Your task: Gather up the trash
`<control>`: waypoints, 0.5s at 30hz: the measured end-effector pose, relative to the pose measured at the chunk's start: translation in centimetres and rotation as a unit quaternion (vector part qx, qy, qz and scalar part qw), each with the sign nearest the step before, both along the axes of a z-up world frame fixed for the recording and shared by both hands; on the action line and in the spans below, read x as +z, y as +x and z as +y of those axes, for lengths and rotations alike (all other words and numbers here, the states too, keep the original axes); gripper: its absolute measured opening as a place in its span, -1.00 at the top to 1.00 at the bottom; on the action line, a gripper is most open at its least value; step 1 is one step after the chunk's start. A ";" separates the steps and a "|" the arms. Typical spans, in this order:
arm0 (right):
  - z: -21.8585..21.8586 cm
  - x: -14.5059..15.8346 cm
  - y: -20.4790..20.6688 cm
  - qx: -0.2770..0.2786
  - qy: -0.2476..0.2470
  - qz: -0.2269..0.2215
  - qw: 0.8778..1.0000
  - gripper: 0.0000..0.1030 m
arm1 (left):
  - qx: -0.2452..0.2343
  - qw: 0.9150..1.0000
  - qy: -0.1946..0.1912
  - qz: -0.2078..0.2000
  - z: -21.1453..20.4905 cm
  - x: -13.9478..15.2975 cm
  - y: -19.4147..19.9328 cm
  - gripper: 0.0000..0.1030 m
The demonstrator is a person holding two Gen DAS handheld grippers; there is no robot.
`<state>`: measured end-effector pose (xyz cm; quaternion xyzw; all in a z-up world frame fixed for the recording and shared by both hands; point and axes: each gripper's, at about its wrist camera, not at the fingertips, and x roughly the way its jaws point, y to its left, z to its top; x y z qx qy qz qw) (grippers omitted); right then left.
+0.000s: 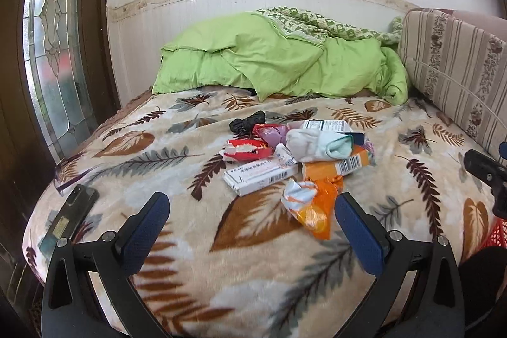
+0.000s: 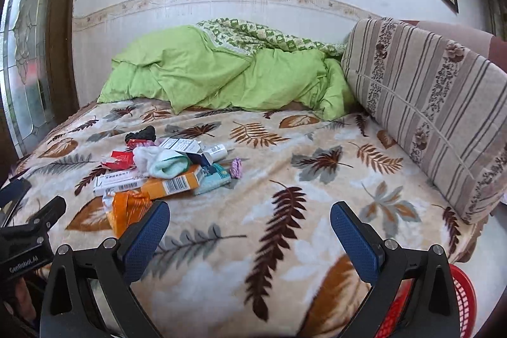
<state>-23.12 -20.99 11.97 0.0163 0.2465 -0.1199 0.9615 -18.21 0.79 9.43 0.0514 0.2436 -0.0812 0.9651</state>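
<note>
A pile of trash lies on the leaf-patterned bed blanket [image 1: 253, 258]: a white medicine box [image 1: 259, 176], an orange box [image 1: 339, 165], an orange crumpled wrapper [image 1: 313, 205], a red packet [image 1: 245, 148], white socks [image 1: 317, 143] and a black bundle [image 1: 247, 122]. The pile also shows in the right wrist view, with the orange box [image 2: 174, 184] and orange wrapper [image 2: 130, 209]. My left gripper [image 1: 252, 211] is open, just short of the pile. My right gripper [image 2: 250, 220] is open and empty over bare blanket, right of the pile. A red basket [image 2: 456, 300] sits by the bed's near right edge.
A green duvet [image 1: 269, 62] is heaped at the back of the bed. A striped cushion [image 2: 427, 103] stands along the right side. A black phone [image 1: 68, 217] lies at the bed's left edge. A glass-panelled door [image 1: 54, 53] is on the left.
</note>
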 end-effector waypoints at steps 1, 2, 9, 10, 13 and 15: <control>-0.1 0.2 -0.5 -0.001 0.000 -0.006 1.000 -0.98 | -0.001 1.000 0.002 0.000 -0.1 0.0 -0.2 -1.00; -0.3 0.3 -0.6 -0.005 -0.001 -0.009 1.000 -0.98 | 0.001 1.000 0.005 -0.004 -0.3 0.0 -0.3 -1.00; -1.2 -0.2 -0.3 -0.014 0.002 -0.003 1.000 -0.98 | -0.001 1.000 0.018 -0.004 -0.9 -0.4 -0.1 -1.00; -1.3 -0.4 -0.4 -0.014 0.004 -0.002 1.000 -0.98 | -0.003 1.000 0.021 -0.003 -0.9 -0.5 0.0 -1.00; -1.4 -0.6 -0.3 -0.014 0.006 -0.001 1.000 -0.98 | -0.003 1.000 0.023 -0.001 -0.9 -0.7 0.0 -1.00; -1.2 -0.7 -0.3 -0.013 0.003 -0.001 1.000 -0.98 | -0.003 1.000 0.024 -0.001 -0.9 -0.7 0.0 -1.00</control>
